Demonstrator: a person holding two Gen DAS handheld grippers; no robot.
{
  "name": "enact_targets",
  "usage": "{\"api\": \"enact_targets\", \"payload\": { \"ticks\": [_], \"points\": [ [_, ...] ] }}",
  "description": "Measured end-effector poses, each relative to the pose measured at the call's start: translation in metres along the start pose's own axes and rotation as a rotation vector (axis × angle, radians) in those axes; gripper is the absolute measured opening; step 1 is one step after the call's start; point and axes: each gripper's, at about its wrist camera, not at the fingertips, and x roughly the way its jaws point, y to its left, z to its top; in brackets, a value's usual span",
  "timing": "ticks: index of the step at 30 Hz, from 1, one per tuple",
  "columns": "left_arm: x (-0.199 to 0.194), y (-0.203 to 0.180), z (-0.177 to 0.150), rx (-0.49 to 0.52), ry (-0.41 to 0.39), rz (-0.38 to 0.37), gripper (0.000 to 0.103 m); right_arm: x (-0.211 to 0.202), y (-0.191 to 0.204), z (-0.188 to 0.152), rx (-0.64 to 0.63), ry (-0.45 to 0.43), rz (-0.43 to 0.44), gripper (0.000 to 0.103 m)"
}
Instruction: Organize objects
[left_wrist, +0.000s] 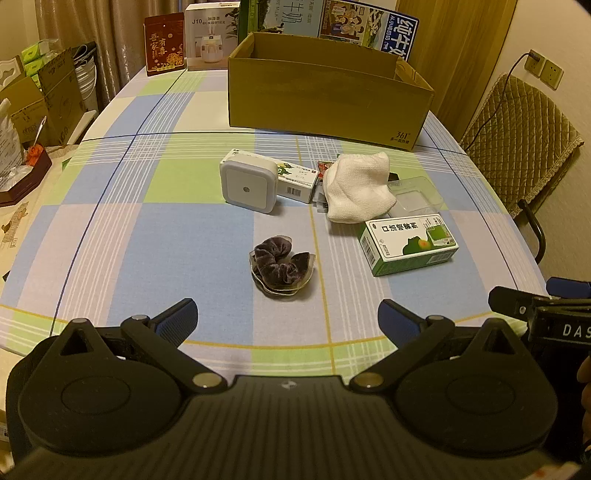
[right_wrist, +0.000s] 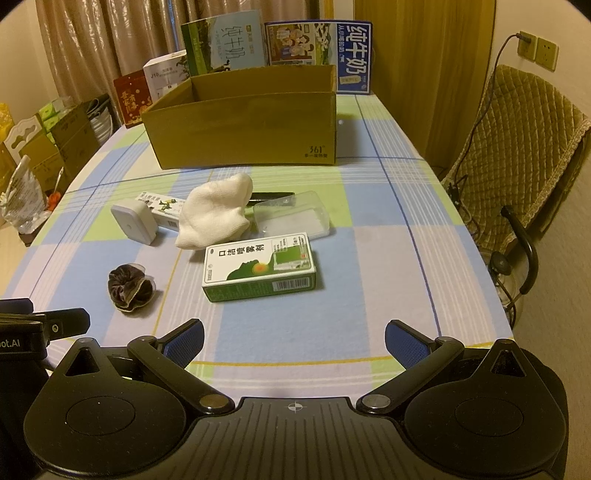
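Note:
On the checked tablecloth lie a dark velvet scrunchie, a green-and-white spray box, a white cloth, a white square night light, a small white box behind it, and a clear plastic tray. An open cardboard box stands behind them. My left gripper is open just short of the scrunchie. My right gripper is open, near the spray box, holding nothing.
Milk cartons, a humidifier box and a red packet stand at the table's far end. A padded chair sits at the right side. Boxes and bags crowd the left beyond the table edge.

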Motion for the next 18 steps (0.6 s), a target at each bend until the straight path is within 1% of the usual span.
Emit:
{"api": "enact_targets", "payload": {
  "ticks": [18],
  "points": [
    [0.0002, 0.0016, 0.0, -0.008, 0.005, 0.0, 0.102, 0.0005, 0.0005, -0.0003, -0.002, 0.002, 0.001, 0.101]
  ]
}}
